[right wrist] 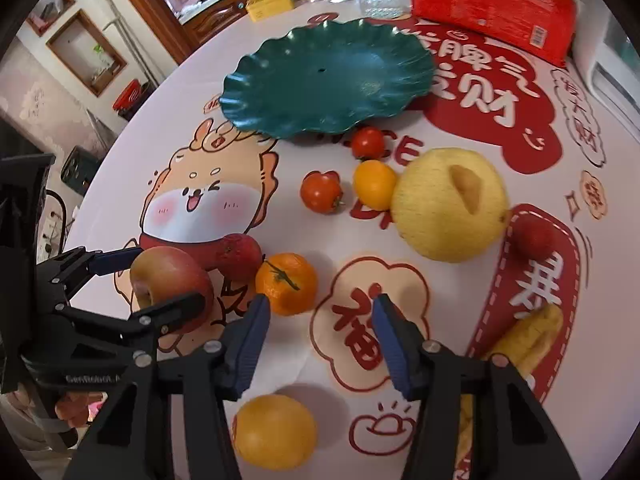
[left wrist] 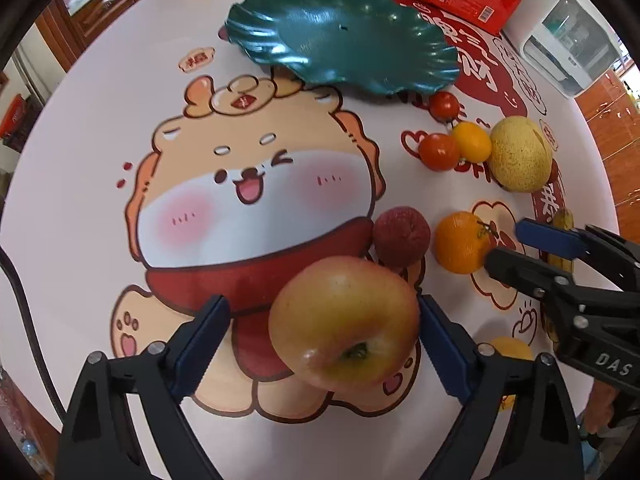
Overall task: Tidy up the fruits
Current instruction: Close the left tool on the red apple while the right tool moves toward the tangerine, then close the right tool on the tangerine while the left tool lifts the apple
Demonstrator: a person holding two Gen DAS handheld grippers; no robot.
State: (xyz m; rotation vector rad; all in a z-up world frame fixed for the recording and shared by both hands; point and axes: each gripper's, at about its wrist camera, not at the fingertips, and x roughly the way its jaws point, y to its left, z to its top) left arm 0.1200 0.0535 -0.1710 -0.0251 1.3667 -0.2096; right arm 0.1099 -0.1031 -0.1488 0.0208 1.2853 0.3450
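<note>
1. The left gripper (left wrist: 322, 304) points steeply down with its fingers spread wide around an apple (left wrist: 344, 320). The blue pad on the right looks to be against the apple's side; the blue pad on the left (left wrist: 200, 352) stands clear of it, so the apple is not clamped.
2. The apple is red and yellow and shows its stalk end to the left wrist camera. It is over the lower part of the cartoon dog printed on the tablecloth, toward the near edge of the table (left wrist: 100, 160).
3. The right gripper (right wrist: 320, 300) also points down. Its fingers are at a middling gap with only bare tablecloth between them.
4. An orange (right wrist: 286, 284) with a green stalk lies just past the tip of the right gripper's left finger (right wrist: 254, 340); whether they touch I cannot tell.
5. A dark red fruit (right wrist: 238, 256) lies between the apple and the orange, just beside both.
6. A round yellow fruit (right wrist: 276, 436) sits near the near edge, under the right gripper.
7. Bananas (right wrist: 528, 336) lie toward the right edge, beside the right gripper's other finger.
8. Toward the middle right of the table, a big pale yellow fruit (right wrist: 452, 204) touches a small yellow-orange fruit (right wrist: 374, 184). One tomato (right wrist: 322, 192) lies left of that small fruit and another (right wrist: 368, 142) lies beyond it.
9. A small red fruit (right wrist: 534, 234) sits right of the big yellow one.
10. A green wavy plate (right wrist: 328, 80) holds nothing and stands toward the far edge, with a red package (right wrist: 492, 4) behind it to the right.
</note>
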